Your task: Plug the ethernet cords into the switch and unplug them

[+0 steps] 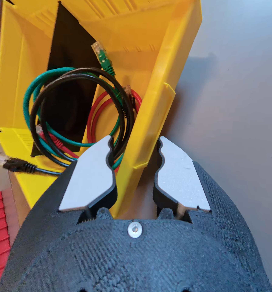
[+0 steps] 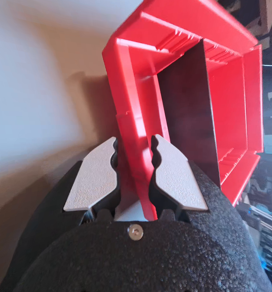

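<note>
Yellow bin (image 1: 147,66) wall straddled by left gripper (image 1: 135,140), jaws apart; cords (image 1: 78,101) coiled inside at 10 o'clock. Right gripper (image 2: 133,140) clenches red bin (image 2: 252,94) wall. Tilt risks cords spilling; switch unseen.

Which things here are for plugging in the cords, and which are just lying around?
For the job:
green cord
black cord
red cord
yellow bin, which holds the cords; the left gripper has its jaws astride the bin's wall

Just there:
red bin, with no cords in view, its wall between the right gripper jaws
black divider
</note>
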